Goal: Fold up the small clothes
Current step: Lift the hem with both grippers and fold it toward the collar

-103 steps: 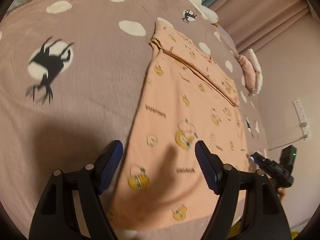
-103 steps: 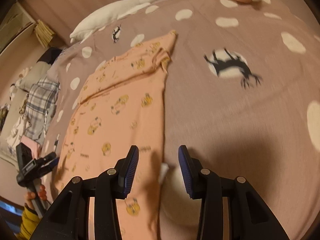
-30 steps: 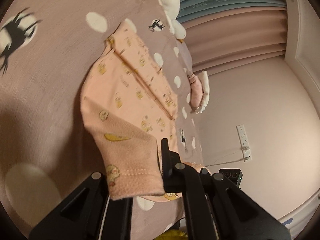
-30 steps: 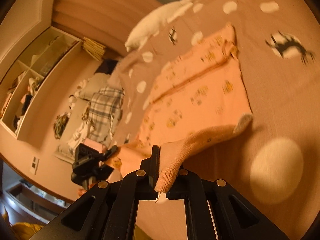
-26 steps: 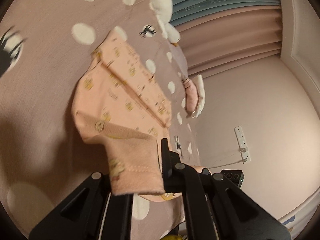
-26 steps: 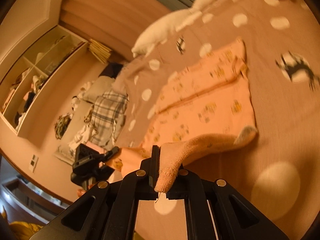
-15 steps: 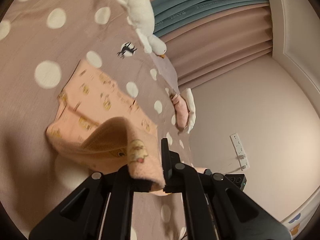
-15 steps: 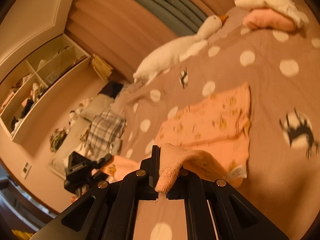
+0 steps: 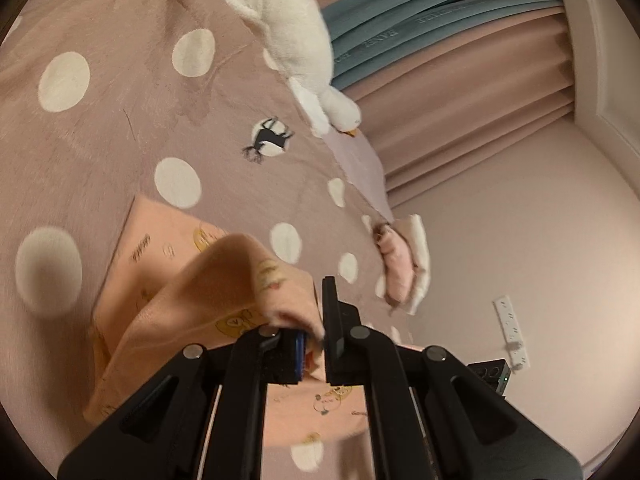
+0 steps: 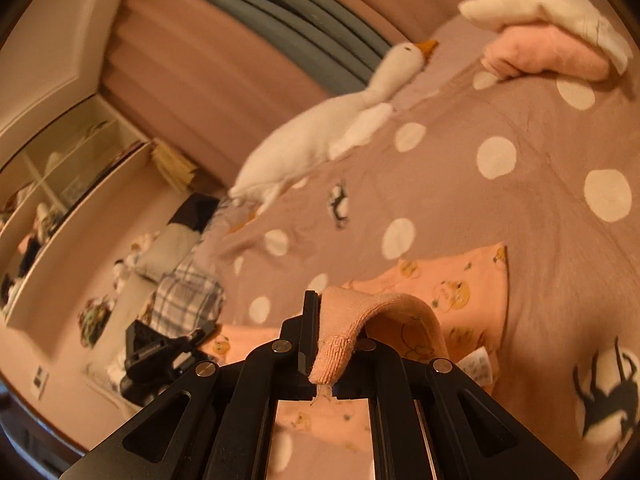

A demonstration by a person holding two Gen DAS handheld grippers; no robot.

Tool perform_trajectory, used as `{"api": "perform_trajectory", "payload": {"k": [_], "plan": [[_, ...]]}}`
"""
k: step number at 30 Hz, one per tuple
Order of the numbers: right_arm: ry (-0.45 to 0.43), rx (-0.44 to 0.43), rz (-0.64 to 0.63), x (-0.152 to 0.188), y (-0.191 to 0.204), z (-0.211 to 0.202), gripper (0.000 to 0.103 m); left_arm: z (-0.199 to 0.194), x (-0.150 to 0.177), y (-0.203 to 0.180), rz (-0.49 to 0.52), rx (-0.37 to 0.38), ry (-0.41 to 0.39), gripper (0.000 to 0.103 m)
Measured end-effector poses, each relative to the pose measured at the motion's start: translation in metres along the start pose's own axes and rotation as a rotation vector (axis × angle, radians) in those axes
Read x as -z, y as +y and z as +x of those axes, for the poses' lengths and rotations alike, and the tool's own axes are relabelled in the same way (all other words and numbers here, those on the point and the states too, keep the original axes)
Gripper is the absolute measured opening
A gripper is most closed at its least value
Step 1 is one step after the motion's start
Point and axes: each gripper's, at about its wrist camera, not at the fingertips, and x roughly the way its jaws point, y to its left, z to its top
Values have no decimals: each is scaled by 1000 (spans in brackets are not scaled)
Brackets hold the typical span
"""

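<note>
An orange garment [image 9: 168, 280] printed with small yellow figures lies on the mauve spotted bedspread [image 9: 120, 120]. My left gripper [image 9: 314, 340] is shut on one near corner of it, and the cloth arches up from the bed into the jaws. In the right wrist view the same orange garment [image 10: 460, 292] shows its far edge flat on the bed, while my right gripper [image 10: 332, 344] is shut on the ribbed hem corner. The lifted near edge hangs over the lower part of the garment. A white label [image 10: 478, 366] sticks out at the garment's right side.
A white goose plush [image 10: 320, 136] lies along the far side of the bed. Folded pink and white clothes [image 10: 548, 52] sit at the far corner. A plaid cloth [image 10: 184, 304] lies at the left edge. Curtains [image 9: 440, 60] and a wall socket strip [image 9: 510, 332] stand beyond.
Both grippers have carried the garment's near edge up and forward toward its far edge. The cloth now arches over itself, and less of the flat garment shows ahead.
</note>
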Motion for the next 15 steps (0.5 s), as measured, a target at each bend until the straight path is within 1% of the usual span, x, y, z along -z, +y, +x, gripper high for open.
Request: {"api": "perform_trajectory", "payload": {"k": [3, 5, 8, 10, 11, 13, 15], "plan": [[34, 40, 52, -5, -21, 22, 7, 23, -11, 17, -14, -55, 17, 3], [68, 55, 89, -6, -35, 37, 7, 39, -15, 34, -42, -90, 35, 3], [125, 123, 117, -7, -53, 60, 7, 56, -18, 57, -86, -127, 45, 3], [142, 166, 128, -11, -61, 69, 7, 61, -21, 67, -111, -141, 35, 3], [148, 176, 135, -13, -64, 73, 7, 63, -24, 71, -129, -140, 26, 3], [150, 167, 149, -19, -68, 77, 7, 63, -30, 79, -162, -134, -4, 3], [141, 143, 164, -25, -67, 79, 7, 62, -36, 82, -175, -145, -23, 3]]}}
